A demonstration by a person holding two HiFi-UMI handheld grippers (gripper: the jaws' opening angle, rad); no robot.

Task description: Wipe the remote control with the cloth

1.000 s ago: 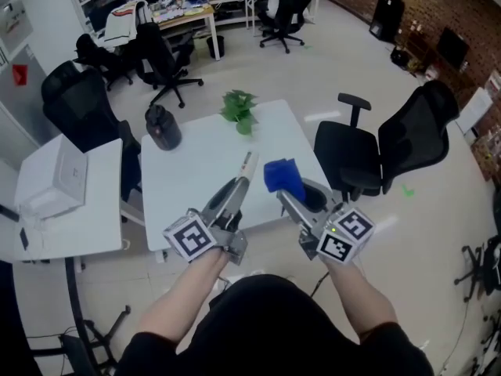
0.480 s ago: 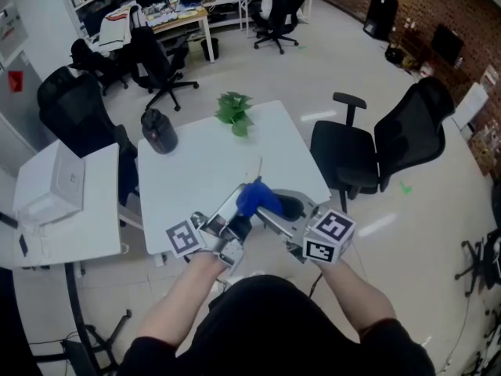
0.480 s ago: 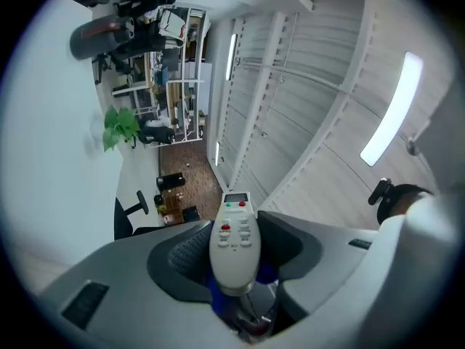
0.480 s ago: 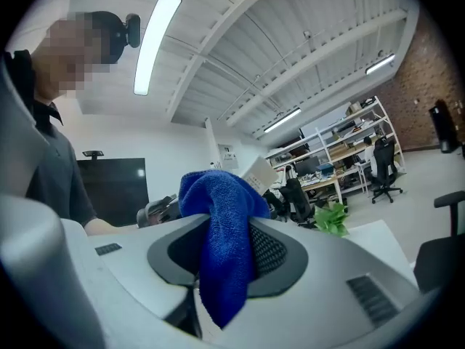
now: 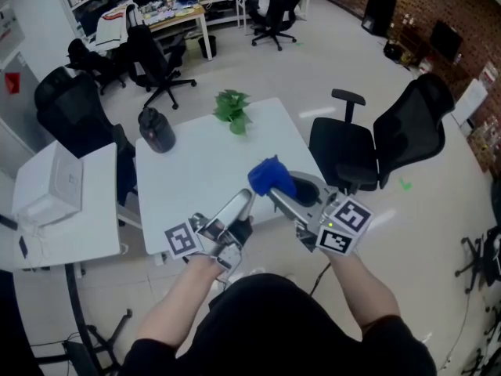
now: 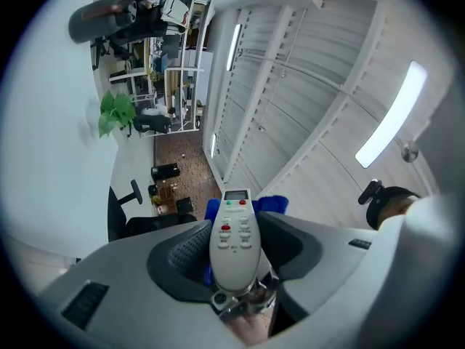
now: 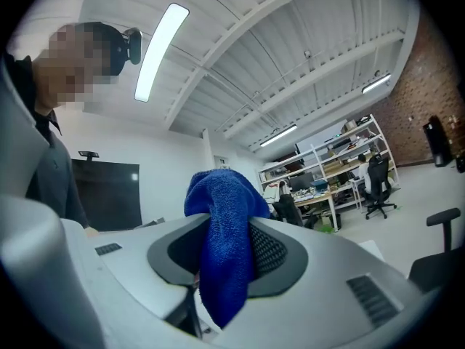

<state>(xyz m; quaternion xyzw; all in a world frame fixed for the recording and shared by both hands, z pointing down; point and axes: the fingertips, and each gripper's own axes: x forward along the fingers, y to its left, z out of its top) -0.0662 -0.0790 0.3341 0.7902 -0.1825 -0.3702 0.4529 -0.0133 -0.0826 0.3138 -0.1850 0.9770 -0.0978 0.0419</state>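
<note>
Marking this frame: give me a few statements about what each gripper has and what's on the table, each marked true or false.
1. The left gripper has the remote control clamped between its jaws. True.
2. The right gripper is empty. False: its jaws are closed on the blue cloth.
3. The remote control lies flat on the table. False: it is in the left gripper, which holds it off the tabletop.
4. A green plant stands on the white table. True.
</note>
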